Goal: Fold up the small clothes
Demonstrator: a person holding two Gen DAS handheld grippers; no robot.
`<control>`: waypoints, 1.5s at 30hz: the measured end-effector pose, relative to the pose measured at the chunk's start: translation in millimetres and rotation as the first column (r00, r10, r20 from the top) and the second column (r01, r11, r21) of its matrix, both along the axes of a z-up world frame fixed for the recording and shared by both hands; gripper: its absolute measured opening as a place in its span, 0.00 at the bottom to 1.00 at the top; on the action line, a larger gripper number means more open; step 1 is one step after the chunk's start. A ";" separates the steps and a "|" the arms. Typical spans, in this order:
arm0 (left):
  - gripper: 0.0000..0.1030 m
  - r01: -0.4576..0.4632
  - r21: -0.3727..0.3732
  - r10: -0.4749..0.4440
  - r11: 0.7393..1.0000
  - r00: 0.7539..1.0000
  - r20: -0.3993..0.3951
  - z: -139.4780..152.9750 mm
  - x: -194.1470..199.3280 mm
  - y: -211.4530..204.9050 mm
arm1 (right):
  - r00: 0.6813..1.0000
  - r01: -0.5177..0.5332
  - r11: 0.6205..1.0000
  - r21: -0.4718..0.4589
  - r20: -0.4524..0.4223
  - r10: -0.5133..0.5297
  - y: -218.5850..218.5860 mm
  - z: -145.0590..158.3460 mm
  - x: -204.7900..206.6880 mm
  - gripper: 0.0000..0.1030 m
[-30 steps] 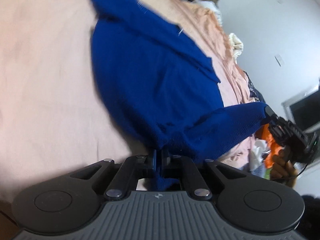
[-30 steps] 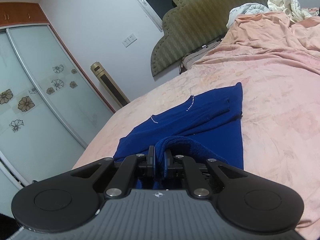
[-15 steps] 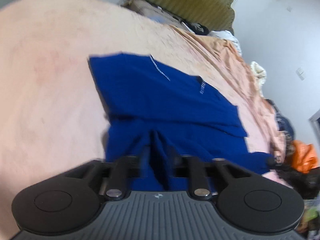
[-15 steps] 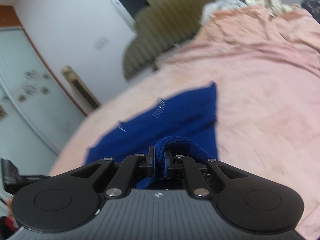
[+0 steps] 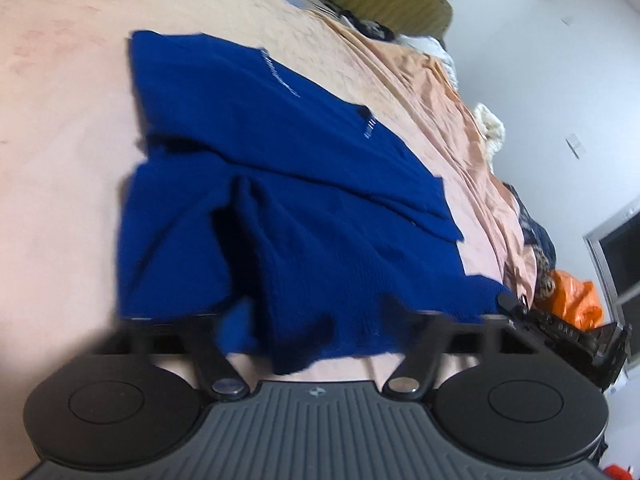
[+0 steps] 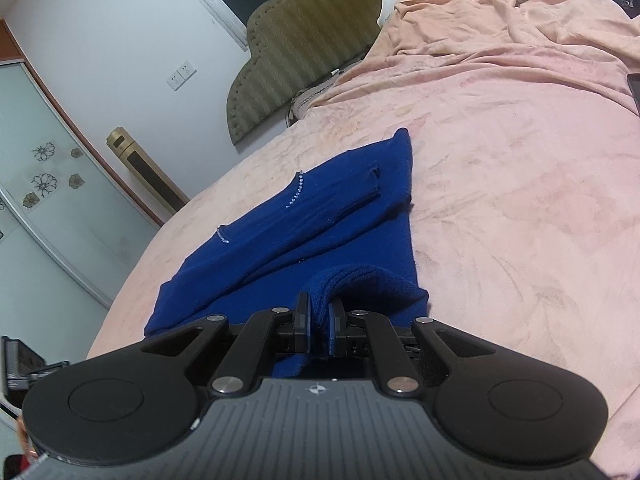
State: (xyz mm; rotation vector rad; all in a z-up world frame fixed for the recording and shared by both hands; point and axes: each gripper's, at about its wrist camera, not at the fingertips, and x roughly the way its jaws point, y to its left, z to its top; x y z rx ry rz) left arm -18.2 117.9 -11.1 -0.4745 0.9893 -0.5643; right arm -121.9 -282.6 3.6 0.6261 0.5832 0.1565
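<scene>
While the left hand-held gripper (image 5: pixel 316 320) gapes, the right hand-held gripper (image 6: pixel 319 326) pinches the folded blue sweater (image 6: pixel 320 216).

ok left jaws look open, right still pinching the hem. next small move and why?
Probably open the right gripper and let go. Its jaws are shut on a bunched fold of the blue sweater, while the left gripper is spread wide with the hem lying loose between its fingers. The lower part seems laid over the body on the pink bedspread, so holding on only keeps that corner bunched.

Left gripper (image 5: pixel 316 320) has its fingers spread wide; right gripper (image 6: pixel 319 326) fingers pinched nearly together
</scene>
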 end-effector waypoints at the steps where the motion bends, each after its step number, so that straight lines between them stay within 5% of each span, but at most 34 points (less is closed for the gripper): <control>1: 0.18 0.021 0.013 -0.021 1.000 1.000 -0.011 -1.3 1.0 -5.5 | 1.000 0.000 1.000 0.000 0.001 0.000 0.0 0.1 -0.8 0.12; 2: 0.06 0.027 0.033 -0.027 0.999 1.000 -0.014 -2.1 -0.2 -8.2 | 1.000 0.002 1.000 0.000 0.001 -0.002 -0.1 0.2 -1.5 0.12; 9: 0.05 0.041 0.007 -0.041 0.999 0.989 0.140 48.9 -45.1 14.0 | 0.999 -0.019 1.000 0.010 0.048 0.019 2.4 13.7 -16.1 0.12; 16: 0.05 0.114 -0.057 -0.091 0.992 0.946 0.313 123.4 -107.8 46.9 | 0.982 -0.135 0.990 0.042 0.141 0.128 9.5 51.2 -64.3 0.12; 19: 0.05 0.121 -0.048 -0.100 0.992 0.945 0.310 124.7 -109.1 46.5 | 0.973 -0.160 0.987 0.033 0.172 0.152 8.4 65.2 -83.6 0.12; 23: 0.05 0.094 -0.067 -0.075 0.993 0.967 0.243 108.8 -86.0 41.5 | 0.978 -0.139 0.987 0.083 0.168 0.123 0.4 63.9 -78.6 0.12; 29: 0.05 0.055 -0.077 -0.032 0.996 0.960 0.278 114.1 -39.7 31.5 | 0.978 -0.111 0.987 0.118 0.191 0.088 0.6 63.2 -43.2 0.12; 37: 0.05 -0.018 -0.051 0.033 0.999 0.952 0.303 122.7 45.0 23.1 | 0.973 -0.047 0.989 0.137 0.231 0.015 -3.6 72.9 37.0 0.12; 45: 0.05 -0.106 0.018 0.098 0.994 0.964 0.248 91.0 144.6 14.8 | 0.985 0.001 0.992 0.127 0.172 -0.023 -8.8 57.8 140.6 0.12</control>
